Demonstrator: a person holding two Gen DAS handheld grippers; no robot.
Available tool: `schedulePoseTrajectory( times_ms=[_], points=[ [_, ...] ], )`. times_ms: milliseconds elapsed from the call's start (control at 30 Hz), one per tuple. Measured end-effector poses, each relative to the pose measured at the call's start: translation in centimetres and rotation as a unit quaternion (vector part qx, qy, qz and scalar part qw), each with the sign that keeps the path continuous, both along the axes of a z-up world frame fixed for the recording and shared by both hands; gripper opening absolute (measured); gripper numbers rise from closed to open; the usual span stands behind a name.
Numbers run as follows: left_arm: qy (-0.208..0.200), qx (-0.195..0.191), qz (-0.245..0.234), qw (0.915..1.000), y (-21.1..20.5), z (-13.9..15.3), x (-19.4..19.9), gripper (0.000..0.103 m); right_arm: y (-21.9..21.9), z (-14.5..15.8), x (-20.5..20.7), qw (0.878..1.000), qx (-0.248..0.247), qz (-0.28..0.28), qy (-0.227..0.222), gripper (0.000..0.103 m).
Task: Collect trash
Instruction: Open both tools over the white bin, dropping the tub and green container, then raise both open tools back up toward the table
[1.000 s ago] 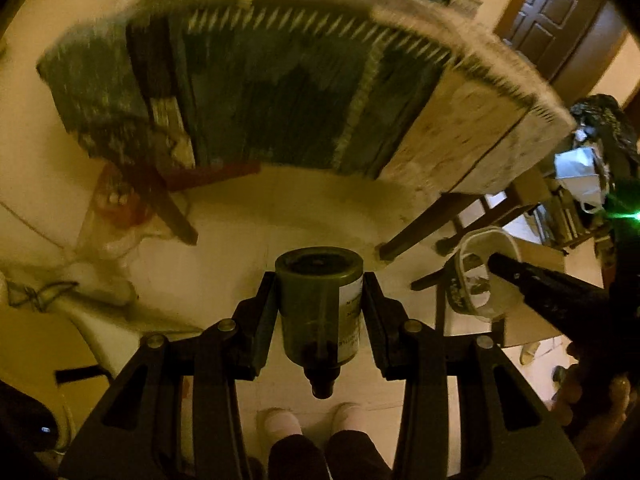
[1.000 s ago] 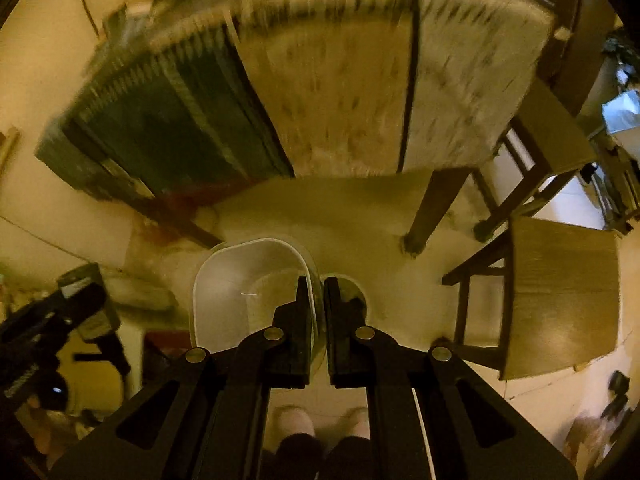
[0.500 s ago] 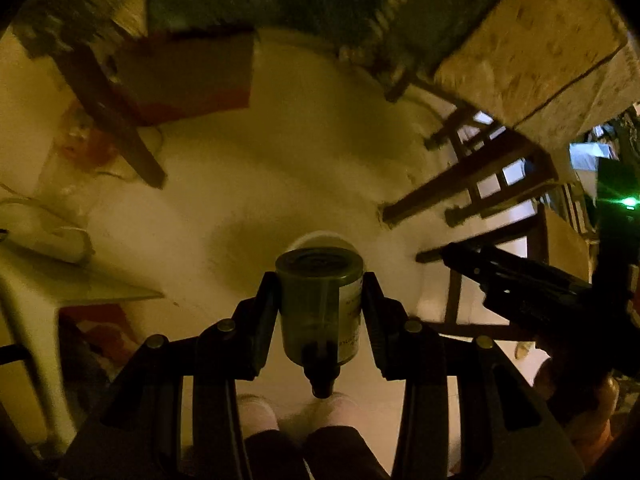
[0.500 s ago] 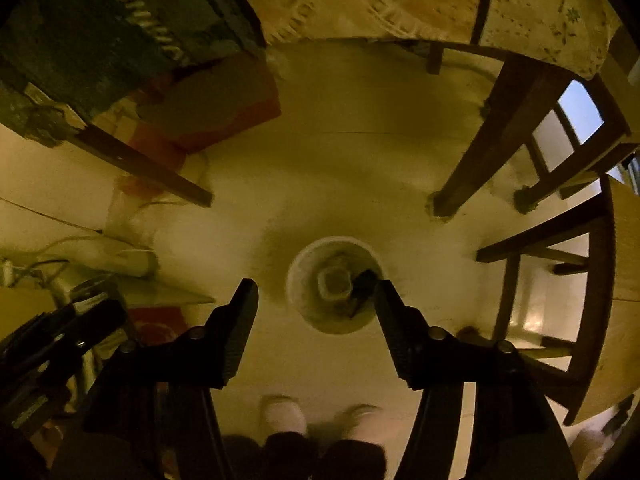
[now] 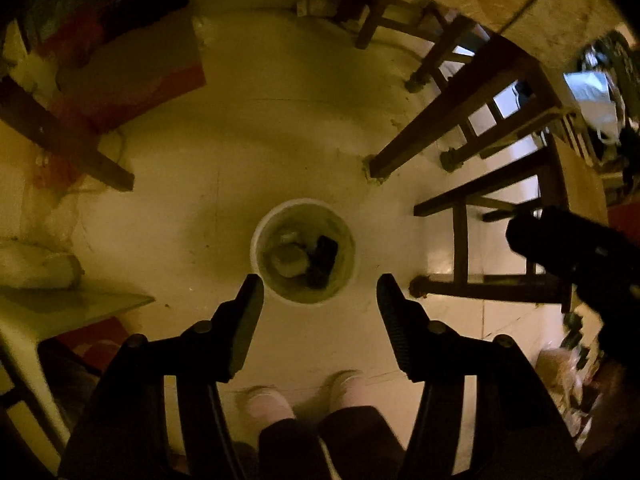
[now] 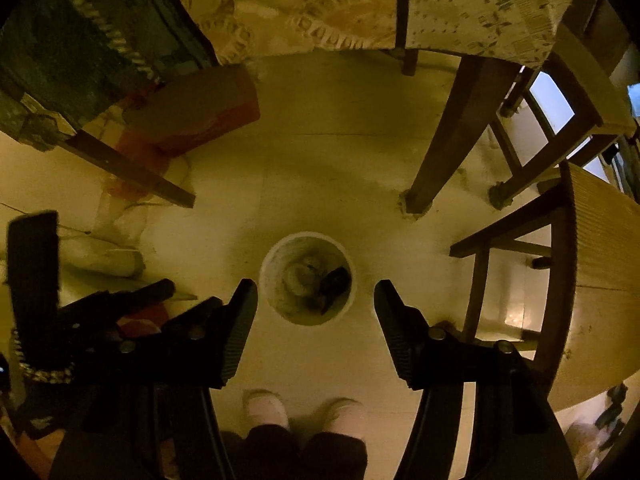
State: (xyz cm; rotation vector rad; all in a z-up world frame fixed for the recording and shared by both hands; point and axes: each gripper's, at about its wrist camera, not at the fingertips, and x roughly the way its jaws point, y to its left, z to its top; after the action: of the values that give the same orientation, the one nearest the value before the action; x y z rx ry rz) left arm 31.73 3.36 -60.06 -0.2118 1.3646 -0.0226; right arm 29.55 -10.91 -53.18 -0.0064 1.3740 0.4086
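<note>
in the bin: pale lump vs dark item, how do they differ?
The pale lump is light and rounded; the dark item is near black and more angular. The lump lies left of centre in the bin, the dark item on its right. Both rest at the bottom, side by side; neither can be identified in this dim light.

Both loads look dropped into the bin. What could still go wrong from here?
The small bin on the floor already holds several pieces; it may overfill. Both hand-held grippers, left and right, hang open above it beside the chair legs and table leg, so swinging away could knock those.
</note>
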Motion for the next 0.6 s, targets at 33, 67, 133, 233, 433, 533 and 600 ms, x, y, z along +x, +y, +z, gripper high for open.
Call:
schedulePoseTrajectory(
  times_ms=[33,67,133,233,433,533,600],
  points=[
    [-0.002,0.005,-0.002,1.0,0.0,0.5,-0.1,0.058,-0.1,0.4,0.0,1.0,0.003,-0.001,-0.001,0.058],
    [-0.004,0.007,-0.004,1.0,0.0,1.1,-0.3,0.058,-0.2,0.9,0.0,1.0,0.005,-0.002,-0.002,0.058],
    [-0.01,0.009,-0.004,0.9999,0.3,3.1,-0.7,0.058,-0.4,2.3,-0.2,1.0,0.006,-0.003,-0.008,0.058],
    [-0.027,0.017,0.001,0.9995,0.8,7.1,-1.2,0.058,-0.5,4.7,-0.5,1.0,0.011,-0.004,-0.017,0.058],
    [-0.073,0.029,0.011,0.9968,2.1,16.7,-2.4,0.058,-0.2,12.9,-1.5,0.998,0.021,0.003,-0.057,0.058],
    [-0.101,0.032,0.013,0.9943,2.5,21.4,-2.9,0.058,-0.2,17.0,-1.9,0.997,0.036,0.007,-0.074,0.058],
    [-0.125,0.035,0.013,0.9914,2.9,24.7,-3.3,0.058,0.0,21.0,-2.5,0.994,0.047,0.012,-0.098,0.058]
  ],
)
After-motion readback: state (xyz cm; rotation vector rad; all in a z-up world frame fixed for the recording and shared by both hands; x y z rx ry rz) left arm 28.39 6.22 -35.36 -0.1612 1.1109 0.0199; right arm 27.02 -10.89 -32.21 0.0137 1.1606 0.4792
